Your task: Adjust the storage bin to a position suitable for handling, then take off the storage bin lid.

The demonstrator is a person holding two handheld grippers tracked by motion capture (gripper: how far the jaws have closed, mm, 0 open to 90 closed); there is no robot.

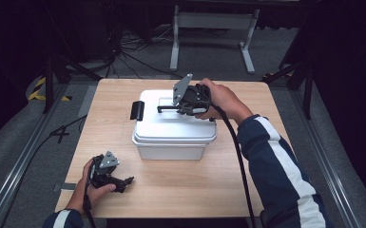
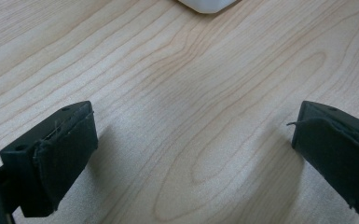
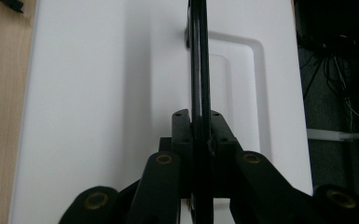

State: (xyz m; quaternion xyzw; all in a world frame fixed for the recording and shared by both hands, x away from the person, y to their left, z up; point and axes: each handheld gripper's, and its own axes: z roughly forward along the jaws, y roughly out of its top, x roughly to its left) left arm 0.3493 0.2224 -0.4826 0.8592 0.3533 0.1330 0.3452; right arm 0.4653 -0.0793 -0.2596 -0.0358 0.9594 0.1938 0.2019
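Table: a light wooden table [image 1: 180,190] takes up the middle of the high view, with grey carpet around it and a white metal frame [image 1: 214,21] on the floor at the top of the frame.
Box: a white plastic box [image 1: 171,130] with a lid stands a little above the centre of the high view, well inside the table edges; a black latch [image 1: 137,110] sits on its left end.
Handle: a thin black carrying handle [image 1: 167,108] runs along the top of the lid; in the right gripper view it shows as a dark bar [image 3: 198,56] running up the middle of the frame over a recessed panel in the lid.
Right gripper: the right gripper [image 1: 190,108] is above the lid, right of centre in the high view, held by the right hand [image 1: 221,99]; its jaws are pressed together on the handle, pinching it between the pads [image 3: 184,128].
Left gripper: the left gripper [image 1: 126,182] rests at the lower left of the high view, held low over the table by the left hand [image 1: 92,190], well apart from the box; in the left gripper view its jaws are spread wide with bare wood between them, and a white corner of the box [image 2: 207,5] shows at the top edge.
Sleeve: a dark blue sleeve with white stripes [image 1: 280,175] comes in from the lower right of the high view.
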